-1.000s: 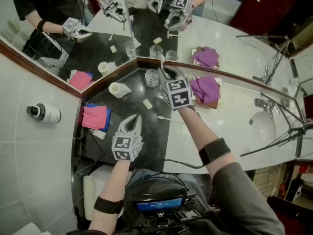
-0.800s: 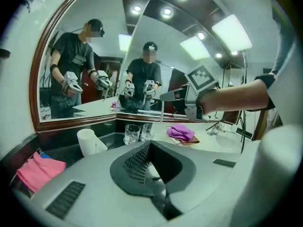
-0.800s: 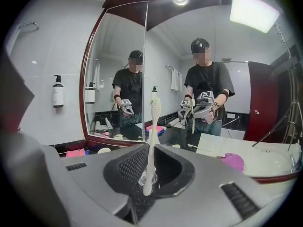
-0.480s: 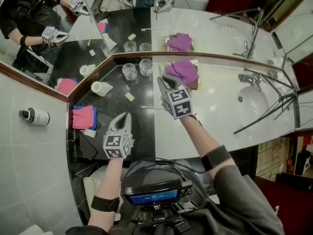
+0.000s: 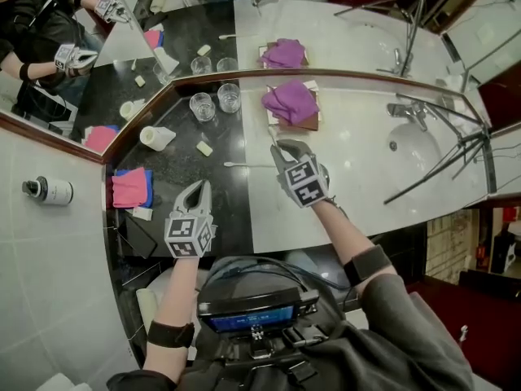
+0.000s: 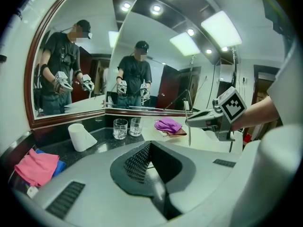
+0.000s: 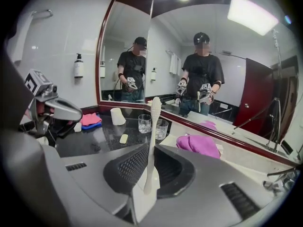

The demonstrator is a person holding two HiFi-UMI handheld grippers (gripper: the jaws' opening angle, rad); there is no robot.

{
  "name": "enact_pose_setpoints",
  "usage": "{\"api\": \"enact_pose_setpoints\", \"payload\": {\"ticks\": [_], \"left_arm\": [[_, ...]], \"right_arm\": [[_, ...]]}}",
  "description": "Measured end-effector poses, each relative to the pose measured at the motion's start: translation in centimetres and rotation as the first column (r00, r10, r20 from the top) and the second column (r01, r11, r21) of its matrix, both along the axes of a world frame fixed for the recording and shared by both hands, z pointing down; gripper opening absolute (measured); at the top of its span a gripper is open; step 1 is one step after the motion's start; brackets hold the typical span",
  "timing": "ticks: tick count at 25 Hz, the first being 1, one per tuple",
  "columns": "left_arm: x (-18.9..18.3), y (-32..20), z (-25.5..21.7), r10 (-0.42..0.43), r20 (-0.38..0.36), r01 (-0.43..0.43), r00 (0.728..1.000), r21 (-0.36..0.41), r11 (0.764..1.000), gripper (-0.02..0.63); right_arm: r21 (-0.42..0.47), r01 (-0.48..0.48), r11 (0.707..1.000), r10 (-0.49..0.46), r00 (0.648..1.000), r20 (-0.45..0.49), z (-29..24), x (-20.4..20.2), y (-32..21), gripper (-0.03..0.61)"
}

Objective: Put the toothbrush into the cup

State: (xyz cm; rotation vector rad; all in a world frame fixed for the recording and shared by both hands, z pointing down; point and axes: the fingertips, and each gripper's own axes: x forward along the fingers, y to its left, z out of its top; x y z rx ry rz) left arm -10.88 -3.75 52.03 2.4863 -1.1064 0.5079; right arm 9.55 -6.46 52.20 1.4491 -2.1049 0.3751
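Note:
A white toothbrush [image 7: 152,141] stands upright between the jaws of my right gripper [image 7: 152,150], which is shut on its handle, head up. In the head view that gripper [image 5: 278,147] hovers over the white counter, short of the purple cloth, and the brush [image 5: 273,135] pokes out beyond its tips. Two clear glass cups [image 5: 201,106] [image 5: 229,98] stand upright side by side on the black counter by the mirror, apart from the brush. My left gripper [image 5: 195,189] hangs shut and empty over the black counter's near edge. Its jaws [image 6: 150,148] hold nothing.
A white paper cup [image 5: 156,137] lies on its side left of the glasses. A small soap [image 5: 204,147] and a thin white stick [image 5: 244,165] lie on the black counter. Pink cloth [image 5: 129,187] at left, purple cloth [image 5: 291,103] on a brown tray, sink [image 5: 415,149] at right.
My right gripper has drawn back from the glasses toward the near side, carrying the toothbrush and sinking a little. The left gripper shifted slightly and stays shut.

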Motion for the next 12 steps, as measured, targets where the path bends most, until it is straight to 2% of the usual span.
{"api": "enact_pose_setpoints", "payload": {"ticks": [3, 5, 9, 12], "left_arm": [[-0.6, 0.4, 0.3, -0.008, -0.003, 0.008, 1.000, -0.006, 1.000, -0.003], [-1.2, 0.6, 0.5, -0.015, -0.003, 0.015, 1.000, -0.009, 1.000, -0.003], [-2.6, 0.8, 1.0, -0.032, 0.000, 0.032, 0.999, -0.020, 0.999, -0.003], [-3.7, 1.1, 1.6, -0.049, -0.001, 0.049, 0.999, -0.032, 0.998, -0.003]], "right_arm": [[-0.035, 0.113, 0.993, -0.115, 0.990, -0.076, 2.7, -2.3, 1.5, 0.060], [-0.070, 0.198, 0.978, -0.206, 0.967, -0.152, 4.1, -3.7, 2.3, 0.060], [-0.169, 0.352, 0.921, -0.386, 0.884, -0.264, 7.2, -6.4, 3.7, 0.060], [-0.243, 0.423, 0.873, -0.484, 0.816, -0.318, 9.5, -8.0, 4.3, 0.060]]}}
